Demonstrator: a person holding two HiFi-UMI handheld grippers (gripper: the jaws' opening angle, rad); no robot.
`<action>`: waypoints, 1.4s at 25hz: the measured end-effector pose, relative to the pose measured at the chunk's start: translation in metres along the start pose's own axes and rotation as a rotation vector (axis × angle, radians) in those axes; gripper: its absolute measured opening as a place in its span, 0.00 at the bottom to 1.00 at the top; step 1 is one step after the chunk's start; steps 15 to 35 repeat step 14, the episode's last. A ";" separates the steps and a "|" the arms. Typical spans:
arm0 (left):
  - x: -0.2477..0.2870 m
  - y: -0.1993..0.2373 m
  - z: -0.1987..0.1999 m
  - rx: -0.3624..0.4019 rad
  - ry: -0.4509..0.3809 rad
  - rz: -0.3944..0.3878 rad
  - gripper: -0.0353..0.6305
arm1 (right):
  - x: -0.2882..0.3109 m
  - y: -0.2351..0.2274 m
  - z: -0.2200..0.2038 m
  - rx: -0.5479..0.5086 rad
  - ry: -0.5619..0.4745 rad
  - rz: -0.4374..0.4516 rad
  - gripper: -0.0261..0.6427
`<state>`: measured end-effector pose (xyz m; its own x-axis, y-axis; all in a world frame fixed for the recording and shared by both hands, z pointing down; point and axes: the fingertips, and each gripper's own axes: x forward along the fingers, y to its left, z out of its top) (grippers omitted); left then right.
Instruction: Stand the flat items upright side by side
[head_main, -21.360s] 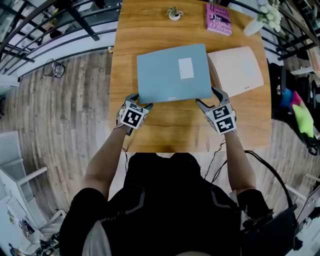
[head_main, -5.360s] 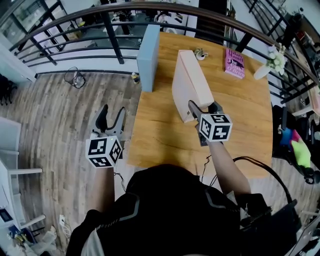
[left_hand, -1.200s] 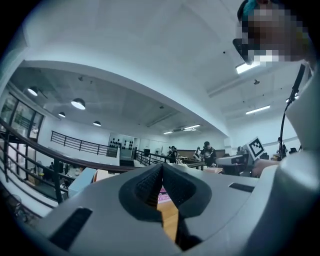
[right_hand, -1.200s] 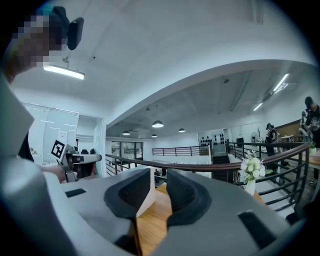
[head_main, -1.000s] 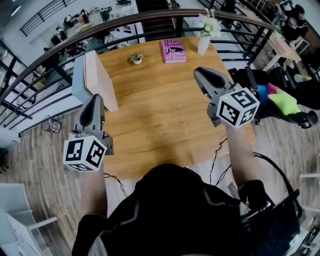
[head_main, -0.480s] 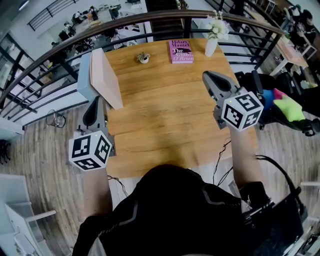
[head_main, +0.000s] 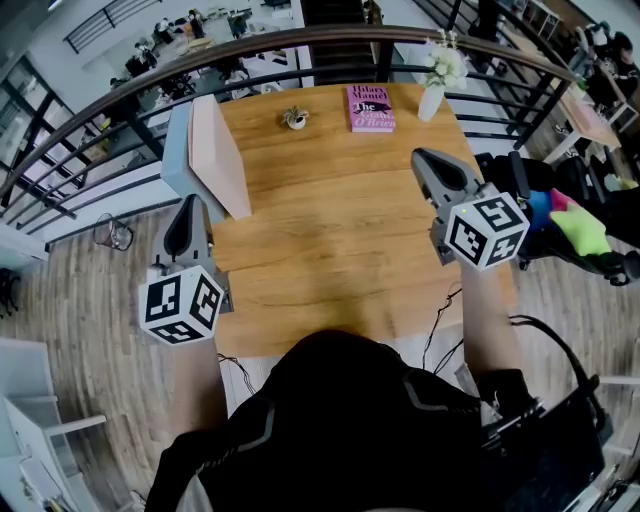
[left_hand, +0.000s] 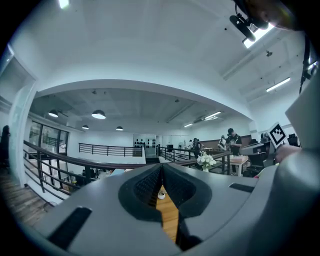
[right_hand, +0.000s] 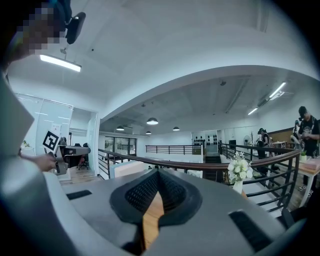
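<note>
Two flat items stand upright side by side at the table's far left edge: a pale blue one (head_main: 176, 150) and a beige one (head_main: 218, 158) leaning against it. My left gripper (head_main: 187, 206) hovers just in front of them at the table's left edge, shut and empty. My right gripper (head_main: 423, 158) is held above the table's right side, far from both items, also shut with nothing in it. In the left gripper view the pads (left_hand: 150, 184) meet over a strip of table. The right gripper view shows the shut pads (right_hand: 170, 190) and the blue item (right_hand: 126, 167) beyond them.
A pink book (head_main: 370, 107), a small potted plant (head_main: 295, 118) and a white vase of flowers (head_main: 441, 74) stand along the wooden table's (head_main: 330, 240) far edge. A dark railing (head_main: 120, 110) curves behind the table. Bags lie on the floor at right (head_main: 580, 220).
My left gripper has drifted a little back and to the left, away from the beige item. The right gripper has stayed about where it was. The two items have not moved.
</note>
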<state>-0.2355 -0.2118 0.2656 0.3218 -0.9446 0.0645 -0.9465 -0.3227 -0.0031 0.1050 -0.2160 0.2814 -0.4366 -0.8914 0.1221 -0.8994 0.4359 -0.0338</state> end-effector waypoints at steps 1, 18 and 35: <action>0.000 0.001 0.000 0.009 0.000 -0.002 0.10 | 0.001 0.002 0.000 -0.004 0.000 0.001 0.05; 0.000 0.007 -0.003 -0.077 -0.006 -0.026 0.10 | 0.008 0.004 0.002 -0.031 0.006 -0.001 0.05; 0.000 0.007 -0.003 -0.077 -0.006 -0.026 0.10 | 0.008 0.004 0.002 -0.031 0.006 -0.001 0.05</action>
